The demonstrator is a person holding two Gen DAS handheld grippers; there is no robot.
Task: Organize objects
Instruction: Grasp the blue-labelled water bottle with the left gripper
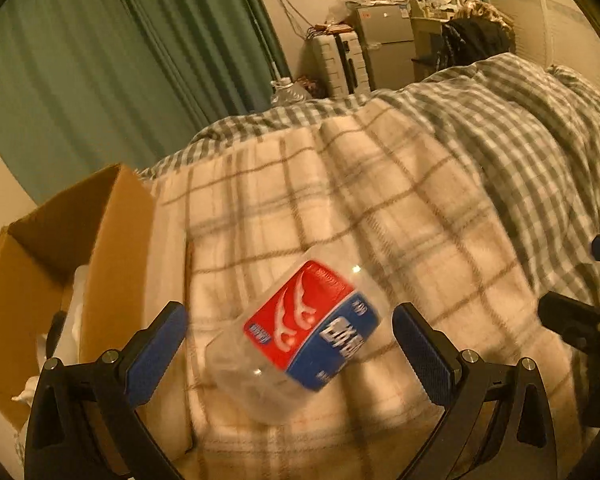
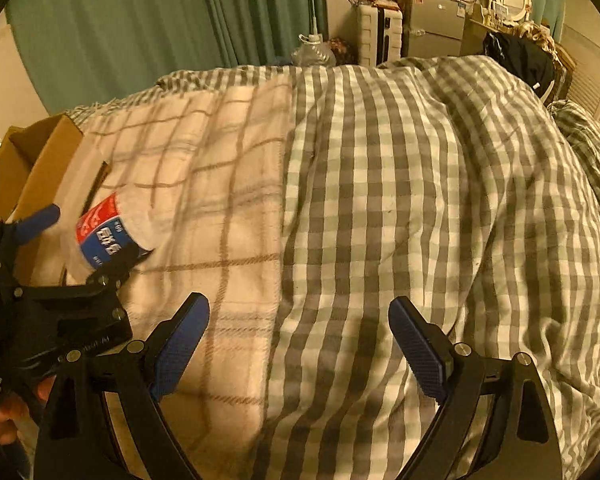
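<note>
Cream plaid blanket [image 1: 340, 208] at the bed's left edge carries a clear, light, slippery jar [image 1: 296, 332], beside the cardboard box [image 1: 112, 240], lying between the left gripper [image 1: 290, 344]'s spread fingers, best pinched across its labelled middle, while the right gripper [image 2: 298, 344] gapes empty.

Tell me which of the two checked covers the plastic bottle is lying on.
The cream blanket with thin brown lines, beside the cardboard box. The red-and-blue-labelled clear bottle rests there, not on the grey-and-white gingham duvet.
</note>
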